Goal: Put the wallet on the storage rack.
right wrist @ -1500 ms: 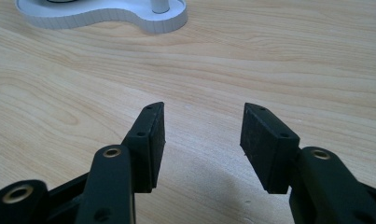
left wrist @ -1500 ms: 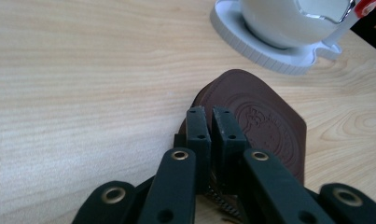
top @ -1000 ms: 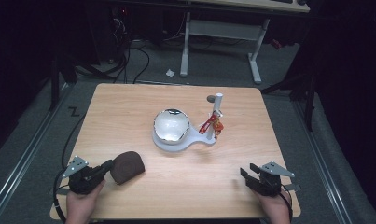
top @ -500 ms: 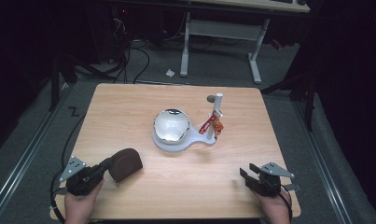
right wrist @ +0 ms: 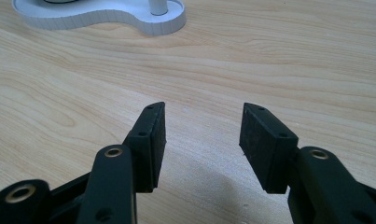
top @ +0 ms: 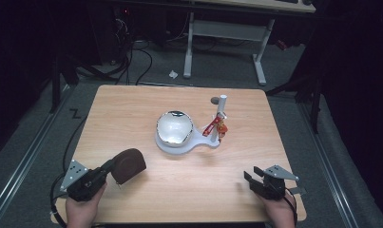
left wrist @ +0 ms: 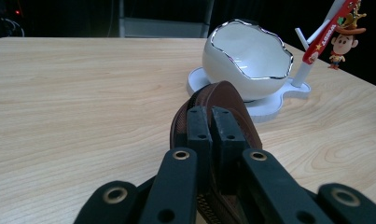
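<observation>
Left gripper [top: 106, 170], at the table's near left corner, has its jaws clamped on the edge of a brown zipped pouch [top: 128, 165], which sits just above the wood in front of it. Judging by the layout, the pouch is bound for the white egg-shaped bowl [top: 175, 128] in the middle, so the grip should stay firm near the zip while the pouch is carried level and lowered past the jagged silver rim. Right of the bowl, on the same white base [top: 201, 144], a post [top: 221, 109] carries a red strap and toy figure [left wrist: 342, 39] that could snag. Farther right, the right gripper [top: 253, 180] rests with jaws wide apart and empty, well clear.
</observation>
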A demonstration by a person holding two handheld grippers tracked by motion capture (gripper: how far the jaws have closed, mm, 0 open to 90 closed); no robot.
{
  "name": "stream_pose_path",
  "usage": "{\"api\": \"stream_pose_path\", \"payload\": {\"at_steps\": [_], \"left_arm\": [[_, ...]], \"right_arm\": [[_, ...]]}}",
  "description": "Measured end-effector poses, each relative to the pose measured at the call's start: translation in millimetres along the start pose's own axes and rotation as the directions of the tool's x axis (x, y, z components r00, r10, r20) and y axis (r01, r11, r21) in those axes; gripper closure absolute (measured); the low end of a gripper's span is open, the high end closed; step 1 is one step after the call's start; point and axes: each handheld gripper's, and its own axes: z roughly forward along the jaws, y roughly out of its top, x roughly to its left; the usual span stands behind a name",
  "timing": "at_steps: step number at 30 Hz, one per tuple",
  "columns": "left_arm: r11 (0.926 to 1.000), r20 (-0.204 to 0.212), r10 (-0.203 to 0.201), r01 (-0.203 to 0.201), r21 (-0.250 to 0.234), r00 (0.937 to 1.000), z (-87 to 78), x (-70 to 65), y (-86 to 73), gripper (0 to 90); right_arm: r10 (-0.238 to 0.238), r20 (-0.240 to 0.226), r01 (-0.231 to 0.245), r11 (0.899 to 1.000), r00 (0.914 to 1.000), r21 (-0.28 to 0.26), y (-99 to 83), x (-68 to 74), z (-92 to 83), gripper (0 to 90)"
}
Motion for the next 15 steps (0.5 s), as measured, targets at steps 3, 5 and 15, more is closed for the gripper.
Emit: {"api": "stream_pose_path", "payload": {"at_steps": [3,5,15], "left_arm": [[1.0,0.001,-0.002,0.002,-0.002,1.0,0.3,0.1,-0.1,87.3],[1.0,0.01,-0.007,0.007,0.0,0.9999,0.8,-0.4,0.1,87.3],[0.9999,0.019,-0.005,0.005,-0.01,0.9998,1.4,-3.3,1.9,87.3]], "right_arm": [[0.002,0.0,-0.002,1.0,1.0,0.004,-0.4,-0.2,0.8,51.0],[0.004,0.002,-0.004,1.0,1.0,0.002,-0.5,-0.1,1.3,51.2],[-0.009,0.001,0.009,1.0,1.0,0.013,1.9,5.0,11.2,51.4]]}}
